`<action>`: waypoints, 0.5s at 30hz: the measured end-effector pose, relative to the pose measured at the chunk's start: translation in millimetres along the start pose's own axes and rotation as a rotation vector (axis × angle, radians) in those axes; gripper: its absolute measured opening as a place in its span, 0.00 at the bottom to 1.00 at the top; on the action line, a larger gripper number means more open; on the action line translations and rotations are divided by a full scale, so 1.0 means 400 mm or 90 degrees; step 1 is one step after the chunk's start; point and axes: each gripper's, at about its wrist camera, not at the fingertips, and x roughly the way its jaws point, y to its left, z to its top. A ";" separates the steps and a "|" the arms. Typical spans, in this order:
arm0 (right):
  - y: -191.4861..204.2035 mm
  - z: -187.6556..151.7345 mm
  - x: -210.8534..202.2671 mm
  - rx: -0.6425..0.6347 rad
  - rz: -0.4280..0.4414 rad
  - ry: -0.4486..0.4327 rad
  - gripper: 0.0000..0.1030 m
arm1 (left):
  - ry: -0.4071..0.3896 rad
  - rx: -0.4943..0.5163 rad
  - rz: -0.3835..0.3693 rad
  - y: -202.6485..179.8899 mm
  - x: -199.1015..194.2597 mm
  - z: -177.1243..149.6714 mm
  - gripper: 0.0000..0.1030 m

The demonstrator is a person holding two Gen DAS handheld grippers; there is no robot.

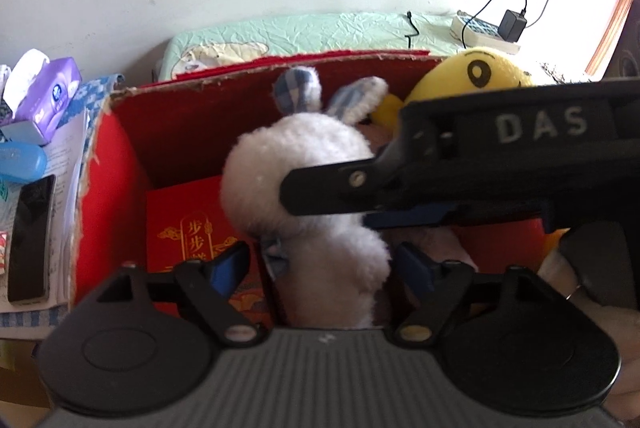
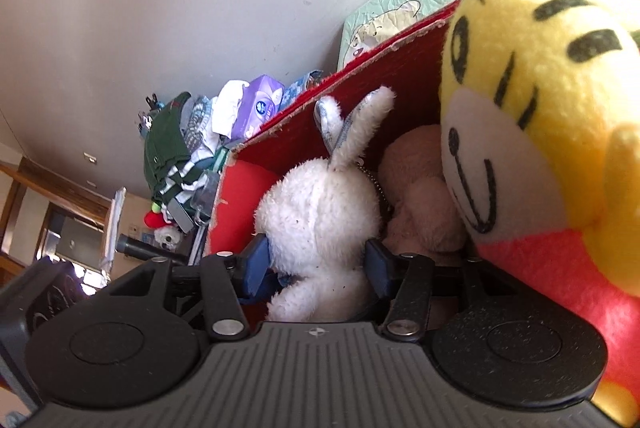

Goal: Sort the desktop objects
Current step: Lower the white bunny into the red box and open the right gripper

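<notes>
A white rabbit plush (image 1: 304, 163) with blue-checked ears stands upright inside a red cardboard box (image 1: 116, 163). My right gripper (image 2: 318, 268) is shut on its neck, a blue pad (image 2: 258, 266) pressed on each side. In the left wrist view that gripper (image 1: 336, 205) reaches in from the right, across the rabbit. My left gripper (image 1: 322, 268) is open around the rabbit's lower body, with a gap at its left pad (image 1: 228, 268). A yellow tiger plush (image 2: 540, 107) leans in the box's right end, and a pale pink plush (image 2: 420, 195) lies behind the rabbit.
A red printed packet (image 1: 188, 224) lies on the box floor at left. Left of the box are a purple tissue pack (image 1: 48, 95), a blue case (image 1: 20, 159), a black phone (image 1: 30, 240) and papers. A mint-green cloth (image 1: 320, 31) and a charger (image 1: 514, 23) lie behind.
</notes>
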 end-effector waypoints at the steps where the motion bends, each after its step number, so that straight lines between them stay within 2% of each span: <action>1: 0.000 0.000 -0.004 -0.001 -0.001 -0.001 0.54 | -0.003 0.003 0.003 -0.003 -0.002 0.001 0.79; 11: 0.023 0.000 -0.020 -0.018 -0.006 -0.041 0.55 | -0.010 0.014 0.009 -0.016 -0.008 0.003 0.79; 15: 0.027 -0.008 -0.017 -0.039 -0.027 -0.056 0.43 | -0.012 0.012 0.007 -0.017 -0.013 -0.004 0.79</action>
